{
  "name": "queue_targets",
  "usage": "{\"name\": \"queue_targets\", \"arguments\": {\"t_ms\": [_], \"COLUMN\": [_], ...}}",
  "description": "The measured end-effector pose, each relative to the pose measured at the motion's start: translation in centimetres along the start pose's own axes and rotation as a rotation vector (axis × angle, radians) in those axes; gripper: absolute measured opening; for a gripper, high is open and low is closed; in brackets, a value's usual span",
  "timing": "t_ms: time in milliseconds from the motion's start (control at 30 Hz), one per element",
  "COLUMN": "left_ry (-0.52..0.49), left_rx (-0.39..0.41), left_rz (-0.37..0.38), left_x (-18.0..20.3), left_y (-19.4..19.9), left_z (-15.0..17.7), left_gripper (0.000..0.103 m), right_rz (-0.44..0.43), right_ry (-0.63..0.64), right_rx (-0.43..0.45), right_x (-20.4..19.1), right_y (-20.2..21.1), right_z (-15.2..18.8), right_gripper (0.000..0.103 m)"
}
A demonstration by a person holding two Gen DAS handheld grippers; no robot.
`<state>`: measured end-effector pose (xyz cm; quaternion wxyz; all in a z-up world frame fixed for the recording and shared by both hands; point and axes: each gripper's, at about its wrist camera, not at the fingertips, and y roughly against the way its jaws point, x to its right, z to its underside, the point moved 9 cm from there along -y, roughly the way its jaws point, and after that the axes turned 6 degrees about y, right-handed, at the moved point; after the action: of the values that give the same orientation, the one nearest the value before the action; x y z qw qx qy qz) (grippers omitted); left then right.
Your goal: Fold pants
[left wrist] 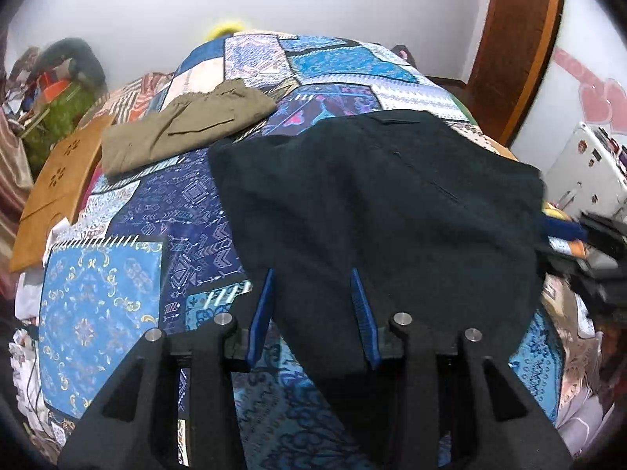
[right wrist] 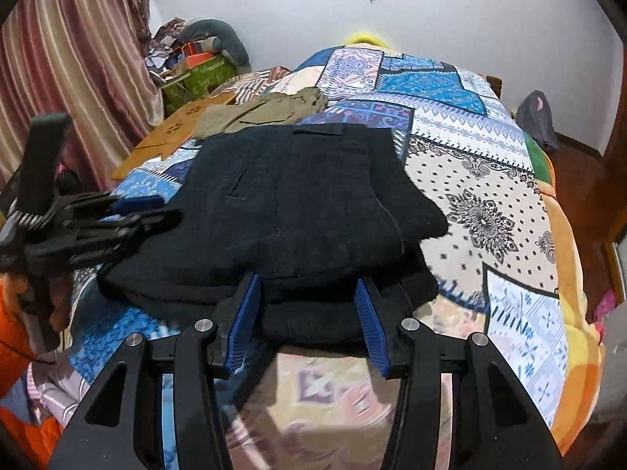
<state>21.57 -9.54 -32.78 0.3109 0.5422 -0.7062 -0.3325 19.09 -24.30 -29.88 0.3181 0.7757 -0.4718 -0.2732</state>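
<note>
Jaws, left gripper [left wrist: 311, 313]: part-way apart, a hanging run of the black pants [left wrist: 376, 203] between the blue pads; whether the pads press the cloth cannot be told from the left wrist view

Jaws, right gripper [right wrist: 309, 313]: part-way apart, straddling the near edge of the folded bundle; cloth lies between the pads, with no clear pinch visible

Item: black pants, dark heavy cloth, already doubled over into a thick stack on the patchwork bedspread [right wrist: 482, 203]. A pocket slit and a belt loop show on the top layer, so the waist end appears to face the far wall and the folded end faces the grippers. Long axis: running from the grippers away toward the wall, roughly along the bed's length

Place, relative to the black pants: olive pants [left wrist: 188, 125], folded, just beyond the far left corner, apart from them in the left wrist view. Orange-brown board [left wrist: 58, 180] further left, at the bed edge. The left gripper approaches from the pants' left side, the right gripper from the near edge

Step in hand, as judged: late in the fold, with the bundle being set down or squared up

Next move, as judged: a firm hold on both near corners, then one even lift toward the waist end, keeping both layers together so the stack does not skew
</note>
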Motion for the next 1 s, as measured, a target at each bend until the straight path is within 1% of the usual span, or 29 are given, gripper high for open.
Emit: {"name": "queue_targets", "arguments": {"t_ms": [167,233,300,367,433,467,500,567,633,700,767,833,933,1000], "left_ry": [-0.012,-0.010,-0.004,-0.001,-0.007,-0.018,-0.030,-0.067,-0.090,-0.097,-0.101,-0.102,-0.078,-0.076], "left_rx": [0.012,0.018,0.033,0.049,0.064,0.071,0.079,0.092,0.076,0.045,0.010,-0.025,-0.076,-0.107], "left_rz": [0.075,0.090,0.072,0.037,0.020,0.011,-0.001,-0.043,-0.069,-0.088,-0.109,-0.116,-0.078,-0.055], "left_x": [1.9,1.9,0.9,-0.7,-2.4,-3.0,-3.8,-5.2,-6.3,-7.5,-8.5,-9.2,-9.9,-9.8], "left_y": [1.1,1.4,1.4,1.2,0.8,0.5,0.2,-1.1,-2.7,-4.8,-6.7,-8.4,-10.0,-10.5], "left_z": [-0.3,-0.9,-2.0,-3.6,-5.4,-6.3,-7.1,-9.0,-10.2,-10.9,-10.9,-10.5,-9.5,-8.7], "left_gripper": [0.039,0.039,0.039,0.040,0.044,0.052,0.057,0.057,0.057,0.057,0.057,0.057,0.057,0.056], "right_rz": [0.067,0.115,0.137,0.127,0.127,0.127,0.118,0.085,0.046,0.031,0.020,-0.015,-0.050,-0.053], "right_ry": [-0.044,-0.061,-0.082,-0.120,-0.147,-0.158,-0.168,-0.193,-0.202,-0.196,-0.184,-0.181,-0.164,-0.142], "right_rx": [-0.003,-0.006,-0.009,-0.004,0.007,0.015,0.020,0.037,0.056,0.065,0.081,0.090,0.075,0.041], "right_x": [2.7,3.7,4.3,4.6,4.5,4.3,4.1,3.3,2.0,0.7,-0.8,-2.3,-4.3,-5.1], "right_y": [-0.7,-1.0,-0.9,-0.4,0.5,1.2,1.5,2.4,3.0,3.3,3.5,3.4,2.3,0.8], "right_z": [-0.9,-1.1,-1.2,-1.1,-1.0,-0.9,-0.9,-0.9,-1.3,-1.7,-2.1,-2.5,-2.5,-2.1], "right_gripper": [0.045,0.046,0.046,0.046,0.048,0.048,0.048,0.048,0.048,0.050,0.055,0.058,0.060,0.060]}}
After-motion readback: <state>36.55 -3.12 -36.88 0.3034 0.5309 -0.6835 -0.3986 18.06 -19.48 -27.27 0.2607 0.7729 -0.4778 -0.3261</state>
